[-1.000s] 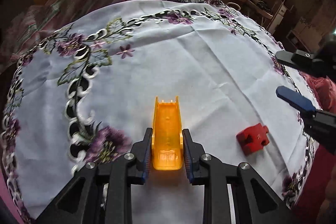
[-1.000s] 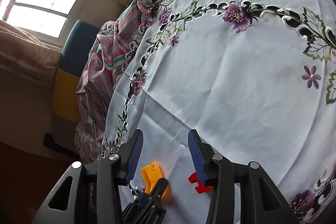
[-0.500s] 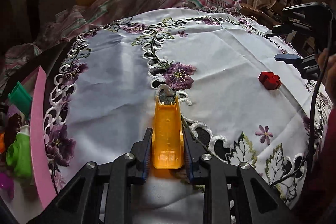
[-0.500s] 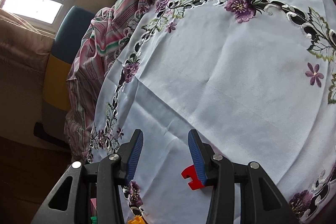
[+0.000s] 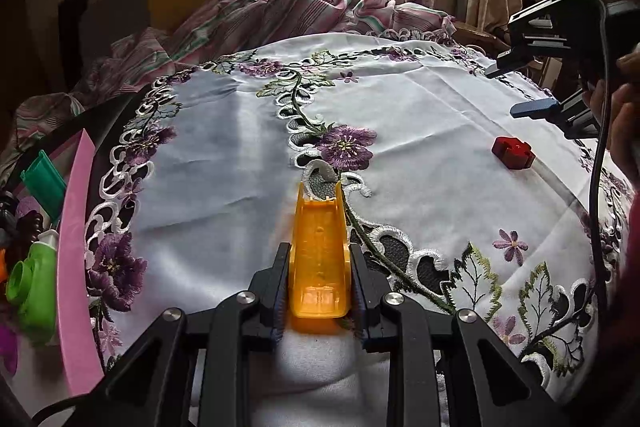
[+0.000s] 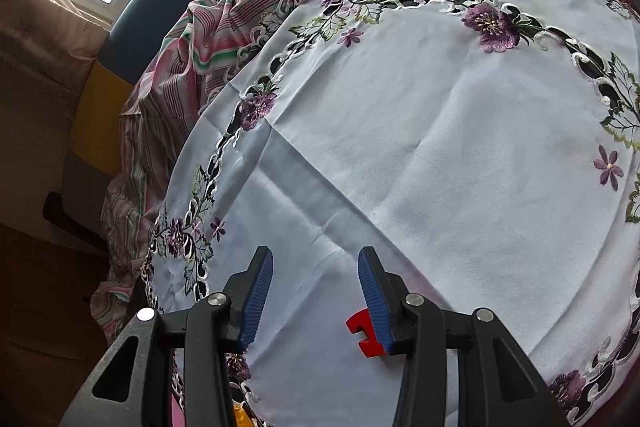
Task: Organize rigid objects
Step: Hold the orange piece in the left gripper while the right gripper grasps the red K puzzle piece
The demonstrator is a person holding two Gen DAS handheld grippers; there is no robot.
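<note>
My left gripper [image 5: 319,259] is shut on an orange plastic slide-shaped piece [image 5: 319,259], held above the embroidered white tablecloth [image 5: 420,115] with its forked end pointing away. A red notched block [image 5: 513,151] lies on the cloth at the right. In the left wrist view my right gripper [image 5: 516,91] hovers just beyond that block, held by a hand. In the right wrist view its blue pads stand apart with nothing between them, and the red block [image 6: 364,333] shows partly behind the right finger [image 6: 376,303].
A pink tray [image 5: 76,255] at the left table edge holds several plastic toys, among them a green one [image 5: 32,283]. Striped bedding [image 5: 280,15] is bunched beyond the table, with a blue and yellow chair and a window behind. A black cable [image 5: 600,155] hangs at the right.
The left gripper has swung leftwards with the orange piece, bringing the pink tray into its view. In the right wrist view the orange piece has left, and the red block has shifted slightly.
</note>
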